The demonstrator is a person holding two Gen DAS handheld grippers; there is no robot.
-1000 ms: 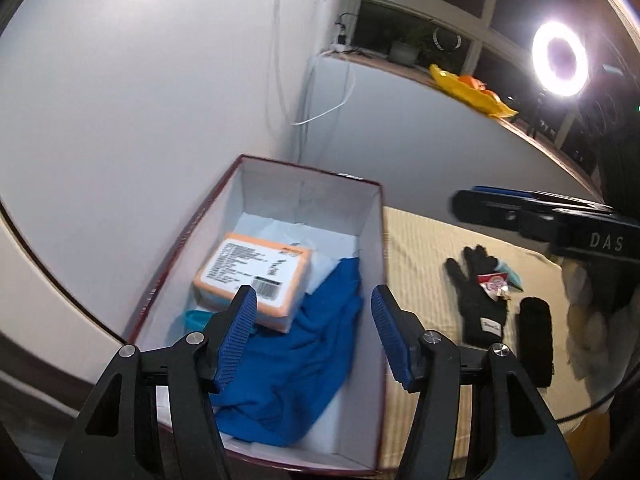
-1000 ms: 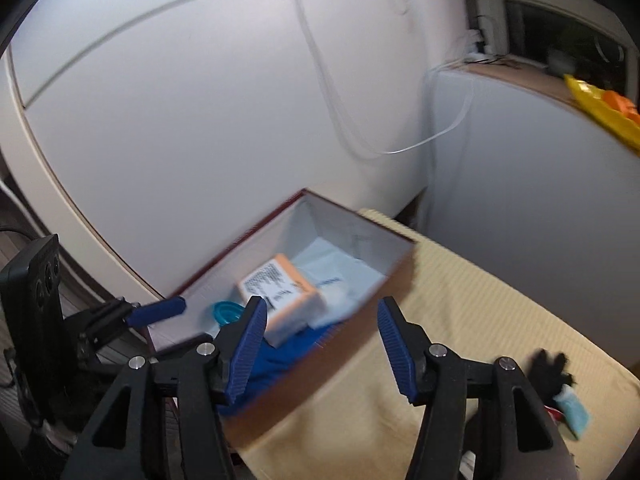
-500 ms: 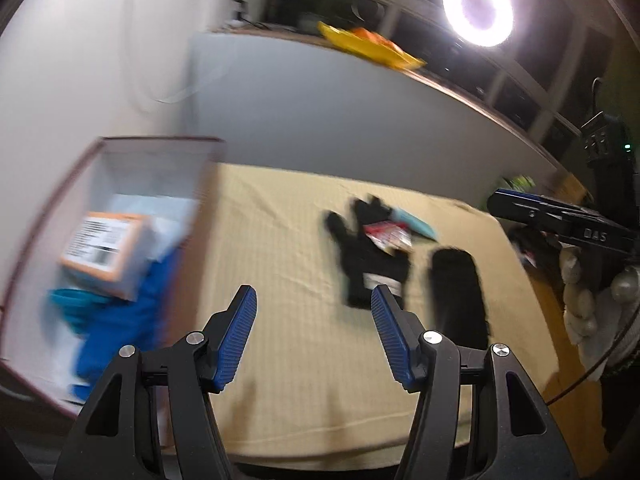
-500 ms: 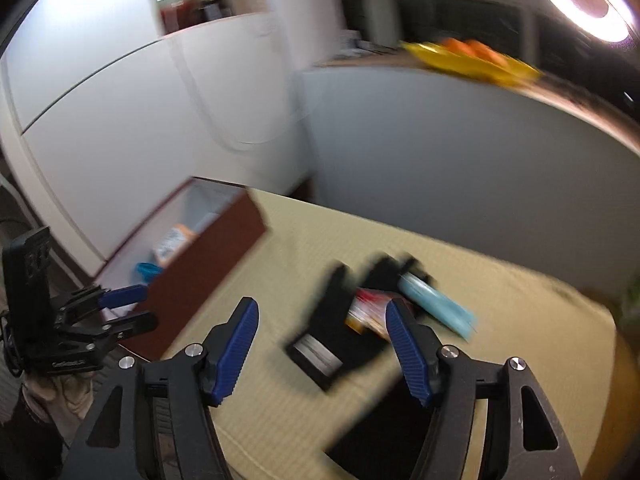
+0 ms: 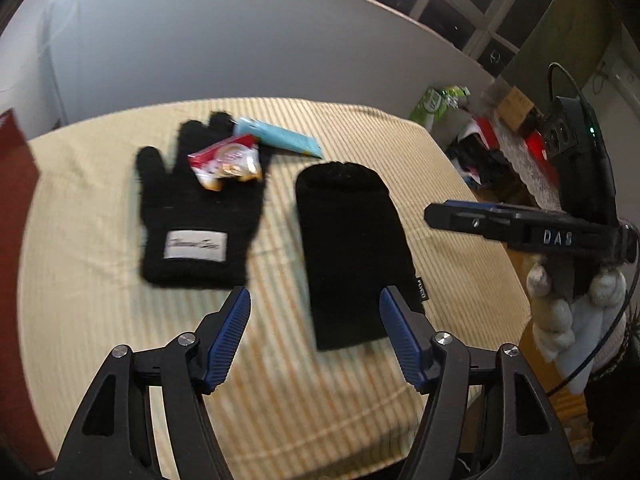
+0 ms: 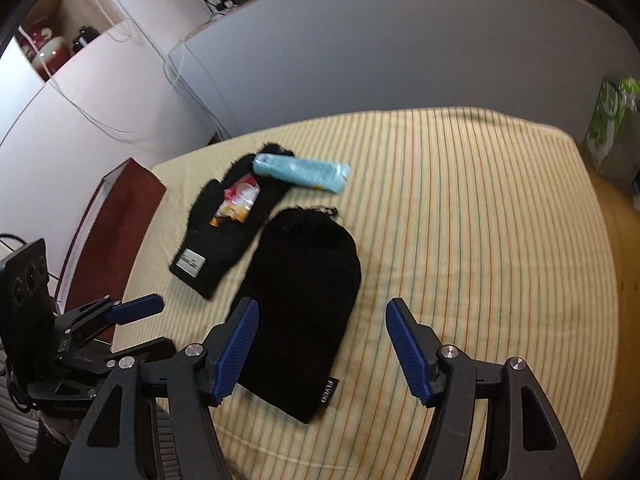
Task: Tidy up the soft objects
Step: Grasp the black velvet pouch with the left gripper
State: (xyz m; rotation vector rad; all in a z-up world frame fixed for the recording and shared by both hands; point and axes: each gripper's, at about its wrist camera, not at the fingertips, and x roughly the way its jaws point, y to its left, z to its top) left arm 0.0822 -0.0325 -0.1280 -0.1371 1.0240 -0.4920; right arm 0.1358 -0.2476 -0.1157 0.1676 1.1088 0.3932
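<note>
Views swung from box to fuzzy glove (image 5: 198,216), flat, perhaps knitted, beanie (image 5: 354,254)

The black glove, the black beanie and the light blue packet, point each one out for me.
black glove (image 5: 188,240), left wrist view, on the white label at its cuff.
black beanie (image 6: 304,280), right wrist view, on the middle of its knit body.
light blue packet (image 6: 304,170), right wrist view, on the middle of its wrapper.

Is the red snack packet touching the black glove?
Touching. In both wrist views the snack packet lies on top of the glove, overlapping its finger area, with no gap showing between them.
</note>
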